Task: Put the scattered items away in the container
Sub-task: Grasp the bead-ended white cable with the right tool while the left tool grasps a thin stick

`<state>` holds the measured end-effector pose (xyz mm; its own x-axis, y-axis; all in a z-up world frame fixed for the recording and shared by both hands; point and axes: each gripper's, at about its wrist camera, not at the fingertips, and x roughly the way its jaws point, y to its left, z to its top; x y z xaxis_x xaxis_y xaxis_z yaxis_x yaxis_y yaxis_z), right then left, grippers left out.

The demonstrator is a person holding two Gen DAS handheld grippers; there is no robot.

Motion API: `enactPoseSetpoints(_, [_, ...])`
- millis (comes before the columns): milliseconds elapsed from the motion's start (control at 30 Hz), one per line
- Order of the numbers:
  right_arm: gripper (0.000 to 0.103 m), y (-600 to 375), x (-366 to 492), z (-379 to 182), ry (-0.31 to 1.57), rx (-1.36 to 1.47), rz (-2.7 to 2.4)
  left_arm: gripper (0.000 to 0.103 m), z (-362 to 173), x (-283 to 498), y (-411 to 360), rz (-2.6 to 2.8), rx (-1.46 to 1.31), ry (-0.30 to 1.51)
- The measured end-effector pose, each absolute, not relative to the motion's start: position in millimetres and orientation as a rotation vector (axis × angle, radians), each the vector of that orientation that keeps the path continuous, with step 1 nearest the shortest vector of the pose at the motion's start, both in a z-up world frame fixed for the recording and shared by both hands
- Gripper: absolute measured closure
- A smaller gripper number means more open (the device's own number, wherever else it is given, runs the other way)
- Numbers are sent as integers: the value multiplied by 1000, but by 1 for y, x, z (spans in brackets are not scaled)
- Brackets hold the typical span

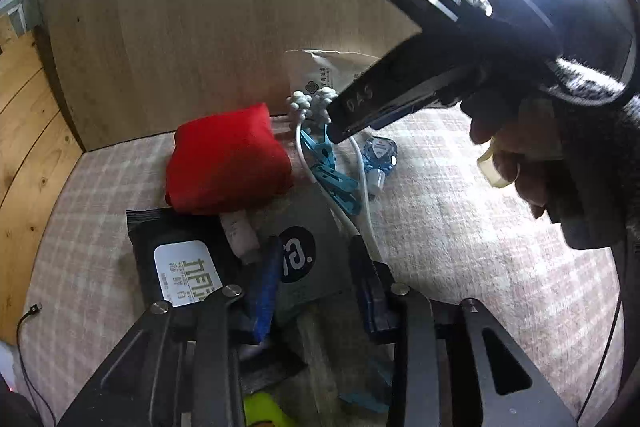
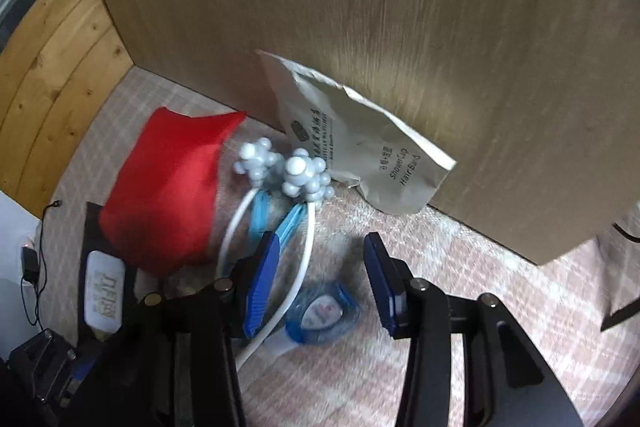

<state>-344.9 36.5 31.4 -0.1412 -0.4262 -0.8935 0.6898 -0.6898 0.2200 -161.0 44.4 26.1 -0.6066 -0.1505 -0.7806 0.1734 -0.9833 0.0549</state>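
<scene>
My left gripper hangs over a grey packet with a black round logo. Its blue pads stand partly apart above the packet and I see no grip. A red pouch, a black wipes pack and blue pegs lie beyond. My right gripper is open. Between its fingers lie one arm of a white knobbed headband and a blue-and-clear packet, neither held. From the left wrist, the right gripper points down at the pegs.
A white paper shower-cap packet leans on the wooden panel at the back. Everything lies on a pink checked cloth. A black cable and plug lie at the left edge. A hand and grey sleeve hold the right gripper.
</scene>
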Motion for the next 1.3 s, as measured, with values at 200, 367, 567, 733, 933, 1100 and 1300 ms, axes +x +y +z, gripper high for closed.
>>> enactPoseSetpoints(200, [97, 36, -347, 29, 234, 1409, -1859, 103, 32, -157, 34, -2695, 1260, 119])
enactPoseSetpoints(367, [97, 49, -329, 44, 160, 1353, -1867, 103, 40, -145, 17, -2718, 1228, 277])
enactPoseSetpoints(567, [98, 72, -313, 72, 77, 1288, -1871, 103, 55, -127, 1, -2717, 1191, 377])
enactPoseSetpoints(733, [98, 101, -293, 103, 23, 1223, -1892, 103, 72, -117, -2, -2742, 1147, 423])
enactPoseSetpoints(933, [98, 133, -284, 132, 11, 1191, -1918, 99, 66, -126, 18, -2777, 1210, 343])
enactPoseSetpoints(1100, [98, 143, -285, 129, 10, 1208, -1926, 38, 41, -141, 63, -2685, 1258, 10])
enactPoseSetpoints(1300, [98, 150, -290, 114, -4, 1248, -1914, 78, 0, -179, 75, -2478, 1344, -208])
